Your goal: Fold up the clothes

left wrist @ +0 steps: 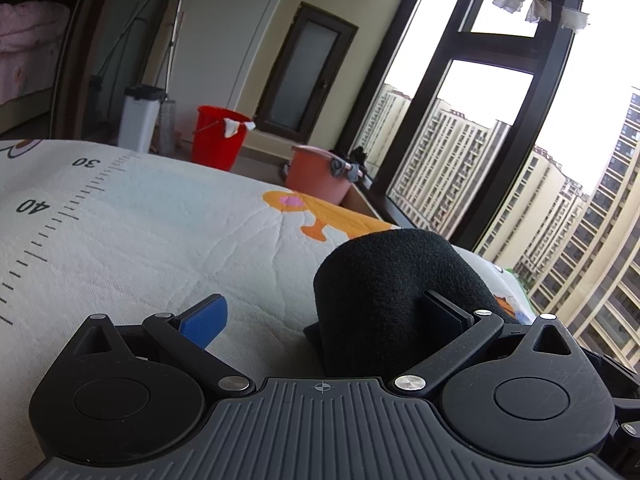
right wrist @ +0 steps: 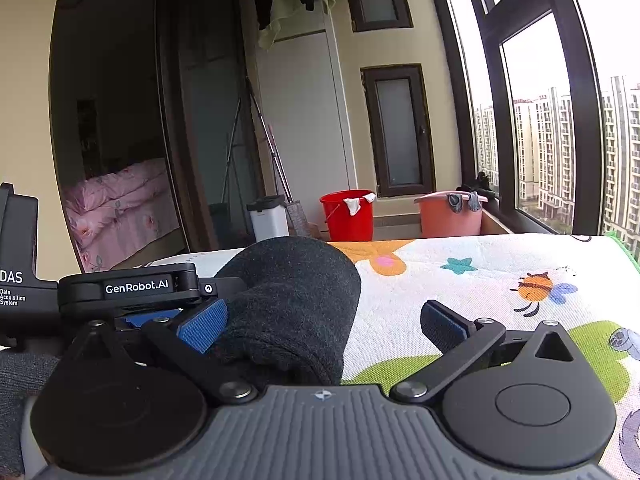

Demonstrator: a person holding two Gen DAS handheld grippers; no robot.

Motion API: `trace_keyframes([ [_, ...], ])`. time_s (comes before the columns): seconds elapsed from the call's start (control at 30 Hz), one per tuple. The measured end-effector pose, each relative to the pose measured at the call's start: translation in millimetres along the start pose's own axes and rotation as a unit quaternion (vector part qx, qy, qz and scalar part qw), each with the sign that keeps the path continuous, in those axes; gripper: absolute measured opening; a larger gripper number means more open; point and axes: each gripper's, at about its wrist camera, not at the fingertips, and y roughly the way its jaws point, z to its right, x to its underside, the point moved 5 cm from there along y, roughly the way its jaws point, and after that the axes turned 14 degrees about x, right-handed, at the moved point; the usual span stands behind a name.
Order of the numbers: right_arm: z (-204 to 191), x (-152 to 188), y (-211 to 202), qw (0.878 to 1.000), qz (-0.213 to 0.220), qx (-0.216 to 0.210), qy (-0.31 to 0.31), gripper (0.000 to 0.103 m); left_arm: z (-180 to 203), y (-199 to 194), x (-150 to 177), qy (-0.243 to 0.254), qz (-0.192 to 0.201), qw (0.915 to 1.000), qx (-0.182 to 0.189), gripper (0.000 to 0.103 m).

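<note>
Closest to us in both wrist views are our own tools: the left gripper [left wrist: 322, 320] and the right gripper [right wrist: 322, 320], each with its jaws spread wide and pinching nothing. Between them lies the dark, fuzzy knitted garment [left wrist: 394, 292], humped up in a rounded bulge on the white quilted cartoon-print mat [left wrist: 160, 232]. From the left gripper it sits to the right, pressing against the black right finger [left wrist: 446, 308]; from the right gripper it sits to the left, against the blue-padded left finger [right wrist: 204, 326]. So we flank it, one tool on each side, about equally near. We judge its long axis runs away from us, though the bulge hides its far end. Beyond the mat stand a red plastic bucket [right wrist: 347, 216] and a pink plastic tub [right wrist: 448, 216].
</note>
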Motion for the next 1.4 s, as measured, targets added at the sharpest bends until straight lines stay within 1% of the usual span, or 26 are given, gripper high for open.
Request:
trace_keyframes([
  [0.37, -6, 1, -3, 1.000, 0.006, 0.012, -0.012, 0.103, -9, 1, -1, -0.014, -0.001, 0.9999, 0.010, 0.103],
  [1.13, -14, 0, -2, 0.999, 0.009, 0.026, -0.027, 0.103, -9, 3, 2, -0.016, -0.003, 0.9998, 0.006, 0.103],
  [1.23, -15, 1, -3, 0.999, 0.010, 0.028, -0.029, 0.103, -7, 0, 2, -0.012, 0.000, 0.9999, 0.006, 0.103],
  [1.3, -15, 1, -4, 0.999, 0.010, 0.028, -0.028, 0.103, -6, -2, 0, -0.020, 0.000, 0.9998, 0.007, 0.103],
  [1.4, -14, 1, -5, 0.999, 0.012, 0.031, -0.026, 0.103, 5, -10, -9, -0.003, 0.015, 0.9999, -0.005, 0.103],
])
